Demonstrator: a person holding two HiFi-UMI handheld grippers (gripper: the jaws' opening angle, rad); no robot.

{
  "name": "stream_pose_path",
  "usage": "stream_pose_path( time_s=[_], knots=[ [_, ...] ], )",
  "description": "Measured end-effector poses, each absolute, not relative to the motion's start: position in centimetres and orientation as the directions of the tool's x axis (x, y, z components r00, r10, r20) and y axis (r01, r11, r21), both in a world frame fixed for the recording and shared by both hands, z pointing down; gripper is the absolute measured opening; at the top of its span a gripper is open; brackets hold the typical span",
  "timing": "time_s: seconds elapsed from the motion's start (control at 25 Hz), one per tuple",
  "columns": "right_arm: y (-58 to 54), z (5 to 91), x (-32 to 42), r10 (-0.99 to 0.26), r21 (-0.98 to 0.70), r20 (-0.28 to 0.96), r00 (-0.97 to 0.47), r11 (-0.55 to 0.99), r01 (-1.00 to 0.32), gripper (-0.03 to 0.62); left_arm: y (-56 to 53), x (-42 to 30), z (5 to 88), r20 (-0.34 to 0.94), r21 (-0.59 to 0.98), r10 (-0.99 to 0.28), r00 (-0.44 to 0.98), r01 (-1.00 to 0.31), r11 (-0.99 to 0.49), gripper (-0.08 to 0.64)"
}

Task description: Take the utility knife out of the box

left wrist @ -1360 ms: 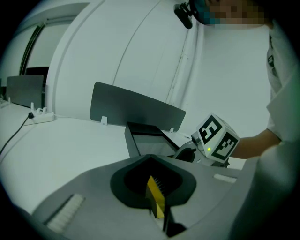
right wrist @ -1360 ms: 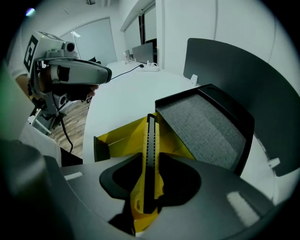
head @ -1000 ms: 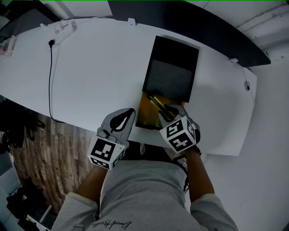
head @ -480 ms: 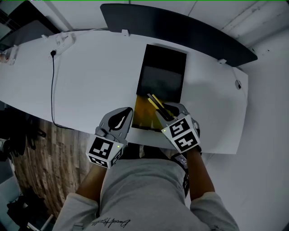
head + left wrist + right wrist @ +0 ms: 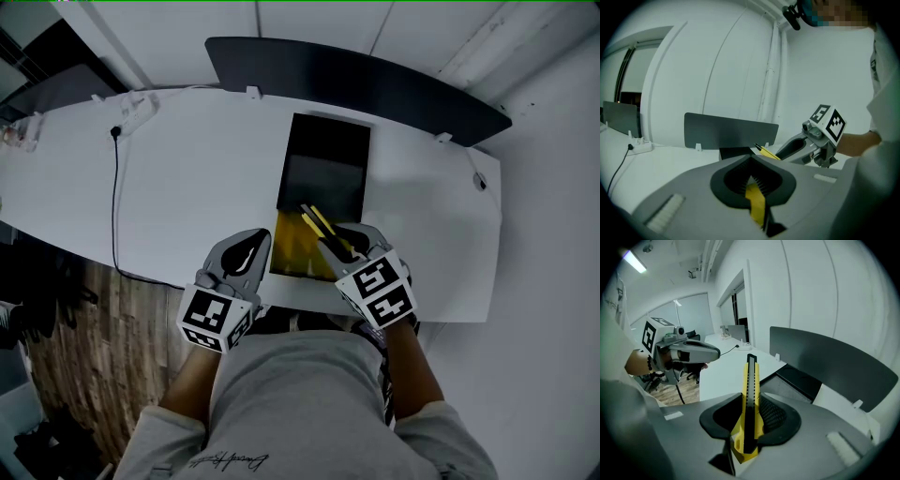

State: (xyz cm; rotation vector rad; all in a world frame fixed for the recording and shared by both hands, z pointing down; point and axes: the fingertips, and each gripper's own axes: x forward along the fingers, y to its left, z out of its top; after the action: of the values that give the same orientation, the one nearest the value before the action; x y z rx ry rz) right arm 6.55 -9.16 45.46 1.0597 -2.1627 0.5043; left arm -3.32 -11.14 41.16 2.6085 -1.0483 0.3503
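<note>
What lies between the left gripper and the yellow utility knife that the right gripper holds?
In the head view, the open yellow inside of the black box lies between the left gripper and the yellow utility knife.

Dim, muted colour; fisheye distortion, dark vignetted edges.

Yellow-black utility knife (image 5: 317,223) tilted over box (image 5: 323,173)

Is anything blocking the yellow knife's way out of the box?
Nothing visible does. The right gripper grips the utility knife over the open yellow end of the box, and nothing lies across it.
</note>
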Motion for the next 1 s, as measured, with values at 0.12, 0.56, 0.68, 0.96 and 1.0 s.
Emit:
stream_pose_path(
  time_s=[0.12,0.56,0.68,0.96,1.0],
  knots=[
    [-8.8,44.4,6.8,-0.553,-0.066,0.697,-0.456,0.585,-0.808,0.132,-11.0,-3.2,40.4,0.325,0.198,-0.628,0.707,-0.7,-0.686,0.0],
    [-7.3,41.7,7.6,-0.606,-0.095,0.632,-0.484,0.559,-0.824,0.132,-9.8,-3.1,39.4,0.322,0.177,-0.64,0.697,-0.709,-0.683,0.0],
    [-7.0,41.8,7.6,-0.6,-0.099,0.632,-0.491,0.566,-0.819,0.132,-9.4,-2.6,39.5,0.328,0.177,-0.629,0.704,-0.7,-0.692,0.0],
    [-6.7,41.8,7.3,-0.593,-0.104,0.627,-0.505,0.578,-0.809,0.132,-8.9,-1.8,39.3,0.329,0.172,-0.621,0.711,-0.692,-0.701,0.001],
    [-6.7,41.8,7.3,-0.593,-0.105,0.626,-0.507,0.58,-0.808,0.132,-8.9,-1.8,39.2,0.327,0.172,-0.622,0.711,-0.693,-0.7,0.0]
  ],
)
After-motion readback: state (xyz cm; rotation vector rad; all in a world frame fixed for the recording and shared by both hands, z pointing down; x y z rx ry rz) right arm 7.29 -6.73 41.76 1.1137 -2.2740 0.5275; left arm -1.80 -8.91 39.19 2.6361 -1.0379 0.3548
